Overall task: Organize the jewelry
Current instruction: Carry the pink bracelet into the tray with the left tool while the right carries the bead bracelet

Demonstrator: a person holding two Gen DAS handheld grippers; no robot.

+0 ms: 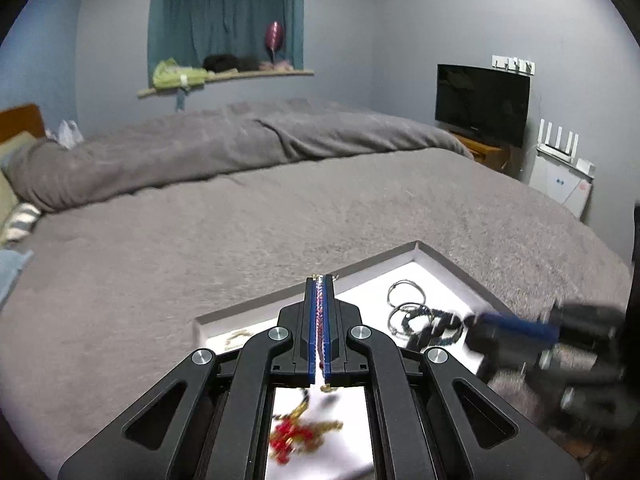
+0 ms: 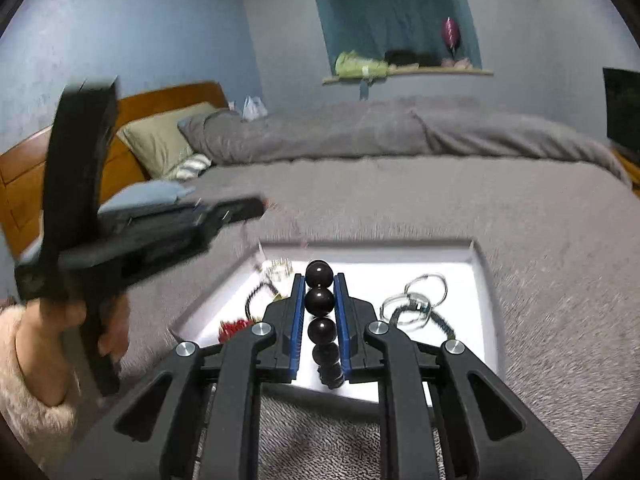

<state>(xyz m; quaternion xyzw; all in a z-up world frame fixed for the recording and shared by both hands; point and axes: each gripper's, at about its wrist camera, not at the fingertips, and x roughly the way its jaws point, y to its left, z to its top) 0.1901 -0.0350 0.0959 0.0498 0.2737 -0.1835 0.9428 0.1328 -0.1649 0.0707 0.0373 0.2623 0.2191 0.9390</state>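
Note:
A white tray (image 1: 444,264) lies on the grey bed and holds jewelry. My left gripper (image 1: 320,280) is shut on a thin pink-purple braided bracelet (image 1: 320,312), above the tray's left part. My right gripper (image 2: 319,276) is shut on a string of large black beads (image 2: 319,300), above the tray (image 2: 486,276). In the tray lie silver rings (image 1: 402,292), a dark cord bracelet (image 1: 436,326), a red-and-gold piece (image 1: 298,434) and a gold chain (image 1: 236,336). The right gripper shows blurred in the left wrist view (image 1: 500,322); the left one shows blurred in the right wrist view (image 2: 256,206).
The grey blanket (image 1: 200,264) covers the bed around the tray. A rolled duvet (image 1: 240,136) lies at the far side. Pillows (image 2: 160,140) and a wooden headboard (image 2: 24,184) are to the left. A TV (image 1: 482,102) stands at the right.

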